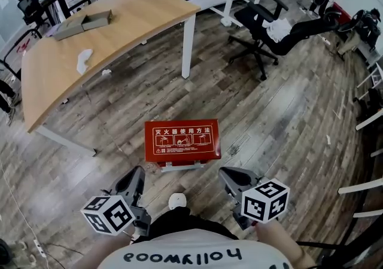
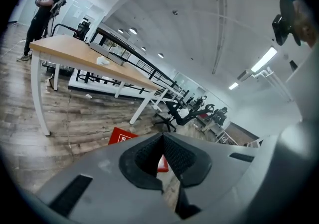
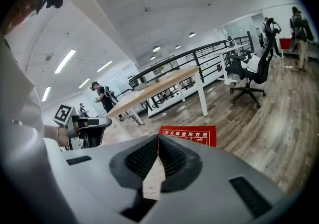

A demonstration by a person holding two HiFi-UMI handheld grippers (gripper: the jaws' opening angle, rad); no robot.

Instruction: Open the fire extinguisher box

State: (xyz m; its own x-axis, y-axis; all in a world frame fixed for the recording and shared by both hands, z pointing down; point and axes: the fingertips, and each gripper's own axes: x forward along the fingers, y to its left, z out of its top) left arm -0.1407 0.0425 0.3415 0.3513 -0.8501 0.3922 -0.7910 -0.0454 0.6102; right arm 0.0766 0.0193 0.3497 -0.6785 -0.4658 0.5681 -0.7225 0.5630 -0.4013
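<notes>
While the red fire extinguisher box [image 1: 182, 140] lies flat on wood floor [image 1: 281, 118] at my 12 o'clock, I've got L gripper [image 1: 133, 183] at its 7, R gripper [image 1: 232, 179] at its 5, both w/ jaws pinched together, empty; table [image 1: 119, 28] at 11.

Wooden floor [image 1: 287, 112] bears red box [image 1: 182, 140], desk [image 1: 137, 14]

Open-plan office: wooden desk [image 1: 119, 28], swivel chair [image 1: 267, 27], ceiling strip lights [image 2: 264, 59].
</notes>
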